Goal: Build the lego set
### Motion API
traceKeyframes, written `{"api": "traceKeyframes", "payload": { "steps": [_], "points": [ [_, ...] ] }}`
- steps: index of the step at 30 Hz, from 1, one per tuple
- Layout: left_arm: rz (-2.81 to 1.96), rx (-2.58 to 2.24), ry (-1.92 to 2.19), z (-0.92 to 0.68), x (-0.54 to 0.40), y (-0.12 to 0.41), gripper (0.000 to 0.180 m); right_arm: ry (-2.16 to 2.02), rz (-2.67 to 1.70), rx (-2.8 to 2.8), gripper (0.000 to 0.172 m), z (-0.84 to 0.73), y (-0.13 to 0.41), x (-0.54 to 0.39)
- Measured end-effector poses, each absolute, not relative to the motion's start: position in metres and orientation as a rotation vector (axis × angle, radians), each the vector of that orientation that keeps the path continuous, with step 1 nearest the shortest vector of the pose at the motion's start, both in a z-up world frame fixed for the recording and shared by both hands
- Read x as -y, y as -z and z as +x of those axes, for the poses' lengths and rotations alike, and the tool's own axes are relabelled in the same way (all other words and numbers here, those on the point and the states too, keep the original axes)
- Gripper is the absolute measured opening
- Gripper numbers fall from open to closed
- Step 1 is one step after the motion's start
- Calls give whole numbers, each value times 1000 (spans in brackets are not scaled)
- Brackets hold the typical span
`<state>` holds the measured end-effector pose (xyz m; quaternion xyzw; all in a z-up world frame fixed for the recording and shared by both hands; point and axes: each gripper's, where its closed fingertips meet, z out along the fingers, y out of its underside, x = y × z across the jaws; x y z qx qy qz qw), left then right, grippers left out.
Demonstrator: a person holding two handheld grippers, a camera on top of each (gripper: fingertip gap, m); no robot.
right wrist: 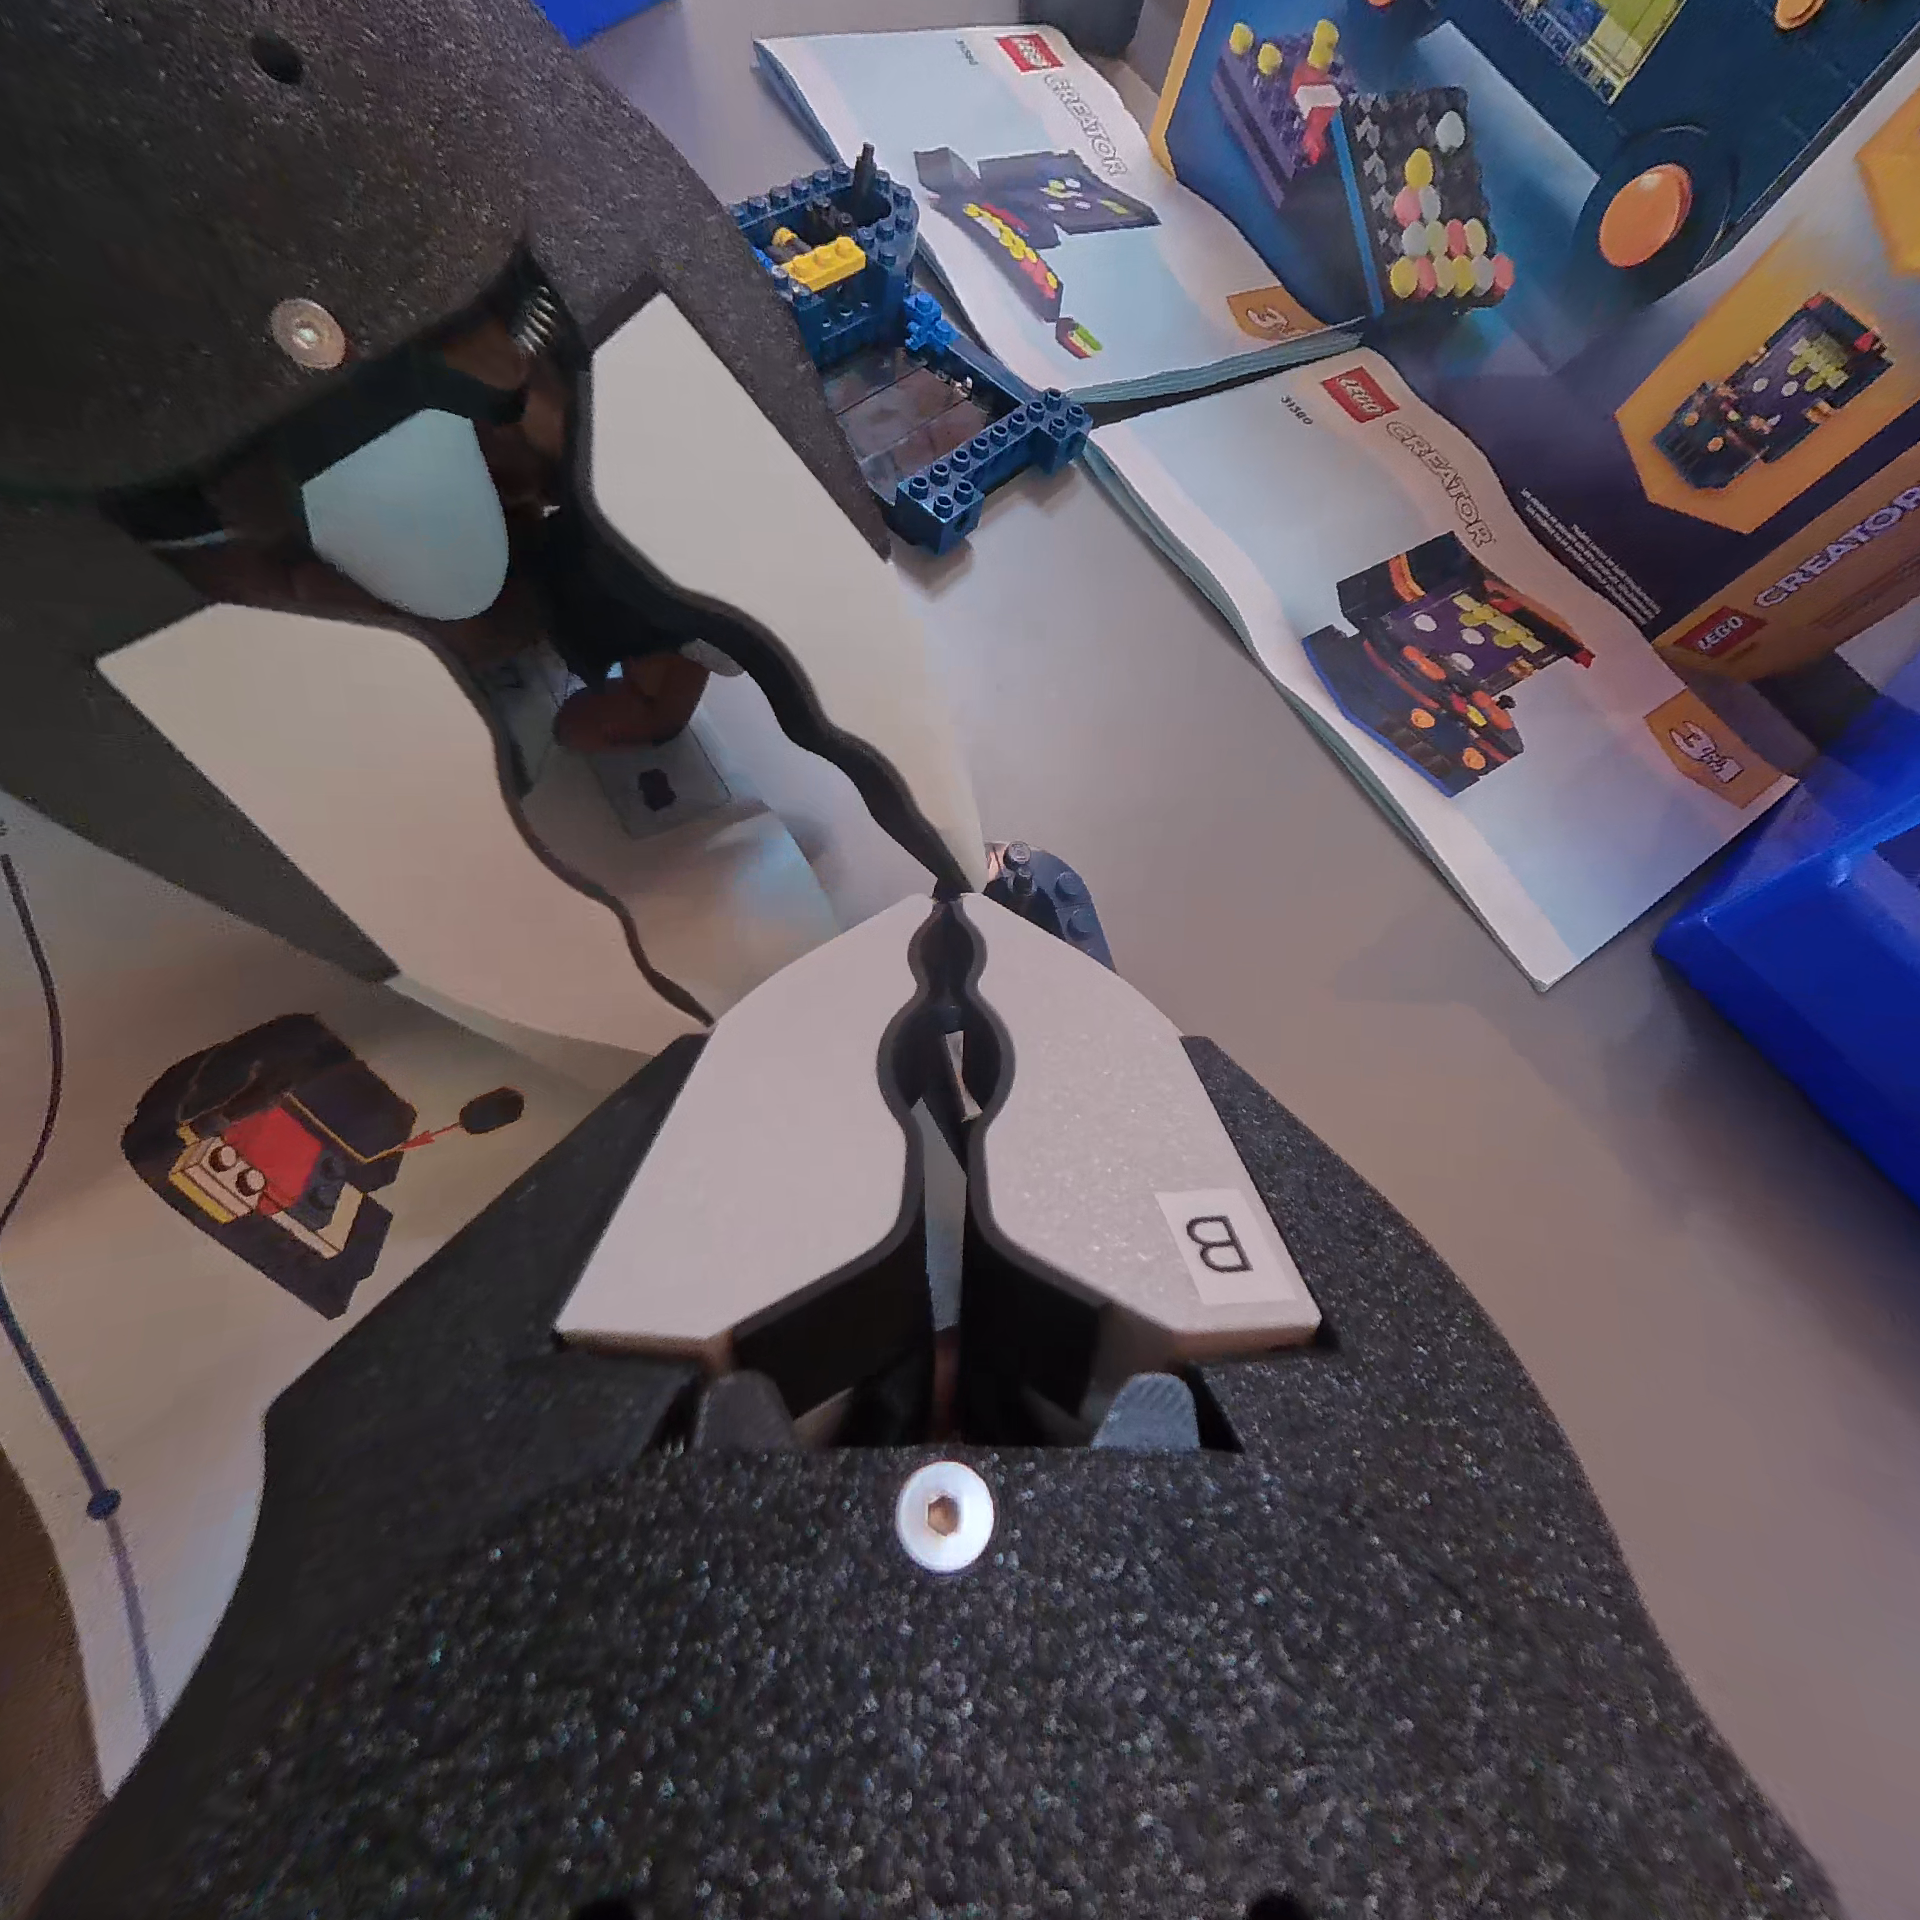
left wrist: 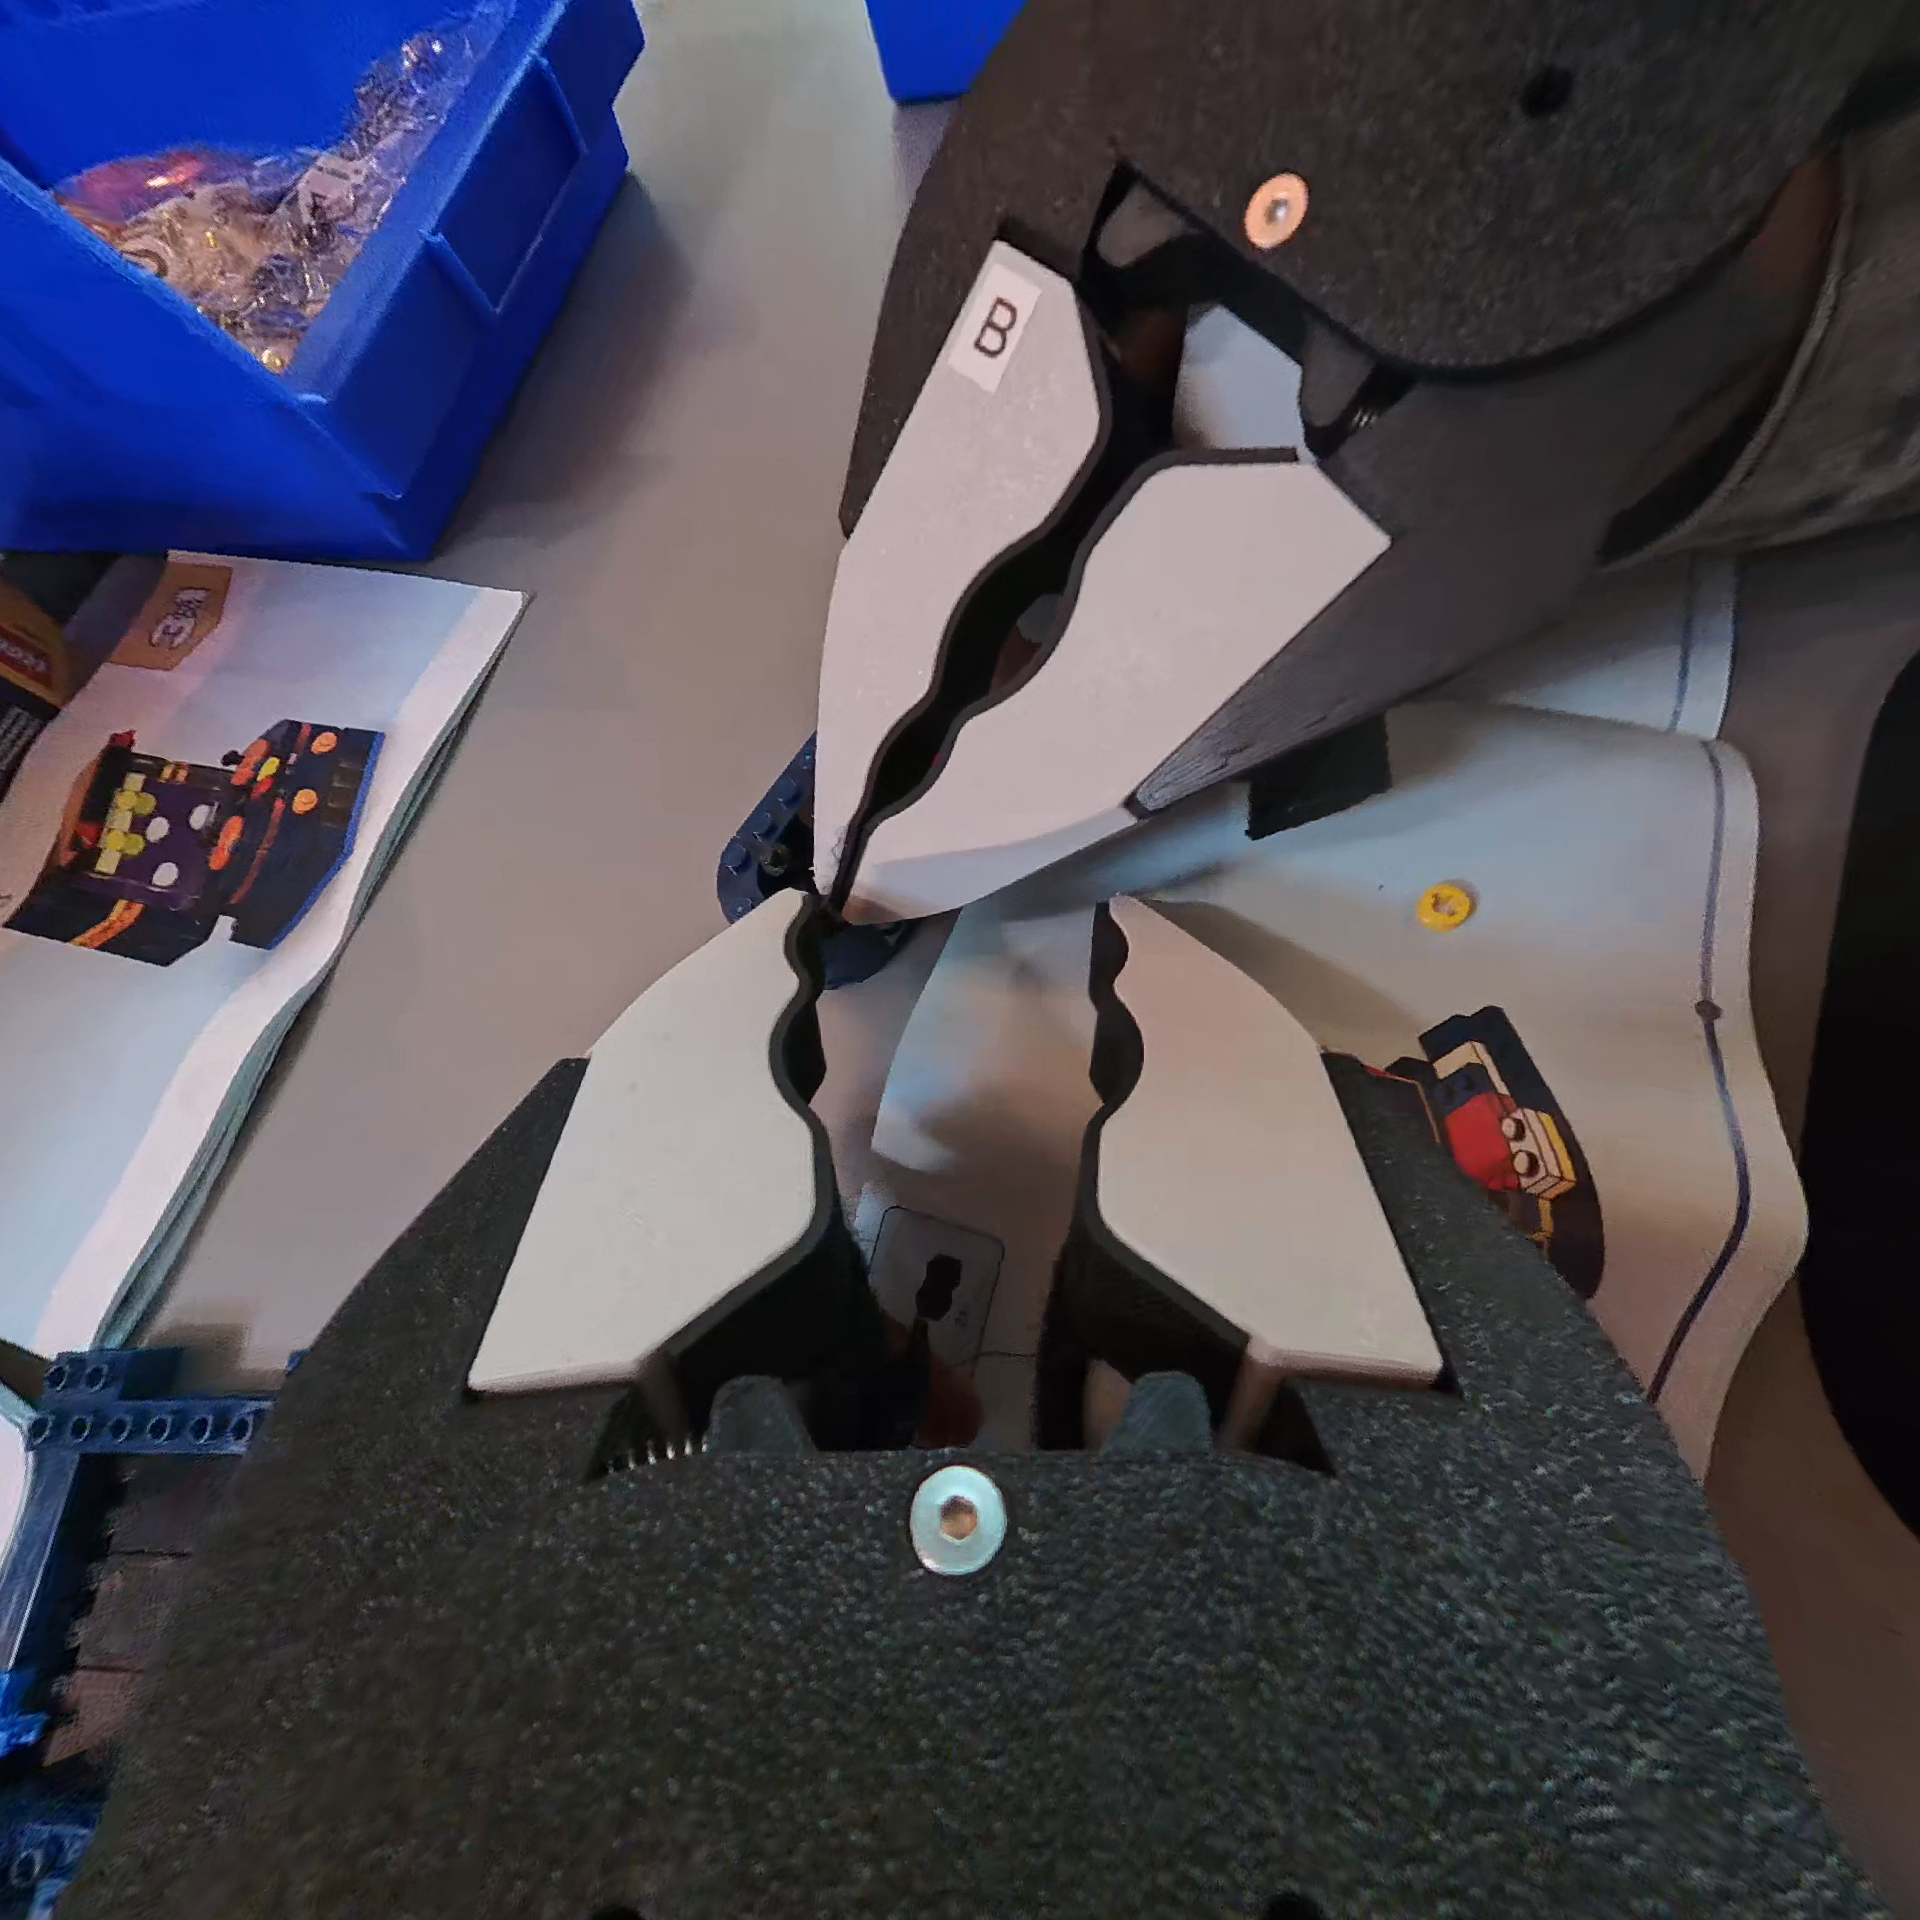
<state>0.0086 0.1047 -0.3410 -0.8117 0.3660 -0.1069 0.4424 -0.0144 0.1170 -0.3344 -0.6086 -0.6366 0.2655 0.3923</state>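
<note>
The right gripper (right wrist: pixel 951 909) is pinched closed by the dark blue studded toy plate (right wrist: pixel 1070 909), the left gripper (left wrist: pixel 951 914) gapes wide and holds nothing, and the blue toy-brick build (right wrist: pixel 883 312) sits unfinished

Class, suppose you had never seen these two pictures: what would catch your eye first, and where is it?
First, the two grippers meeting tip to tip at the centre: the right gripper shut, the left gripper open, over a dark blue brick plate. Then the bright blue bin at upper left and the open booklets on the grey table.

left wrist: close, looking down over table (left wrist: pixel 644 623) | right wrist: close, facing opposite | shared: dark-blue plate (left wrist: pixel 764 831)
</note>
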Motion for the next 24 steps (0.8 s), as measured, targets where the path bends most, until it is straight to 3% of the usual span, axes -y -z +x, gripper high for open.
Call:
{"api": "traceKeyframes", "payload": {
  "steps": [9, 12, 17, 24],
  "points": [
    [-2003, -917, 279, 11, -102, 340, 54, -679, -1484, 1655, 0, -13, 334, -114],
    [-1955, -819, 396, 3, -103, 325, 60, -797, -1421, 1612, 20, -10, 317, -111],
    [-1968, -700, 384, -18, -108, 317, 35, -765, -1459, 1680, 42, -5, 318, -130],
    [-2014, -863, 248, -11, -105, 341, 38, -757, -1464, 1903, 43, -24, 341, -127]
  ]
}}
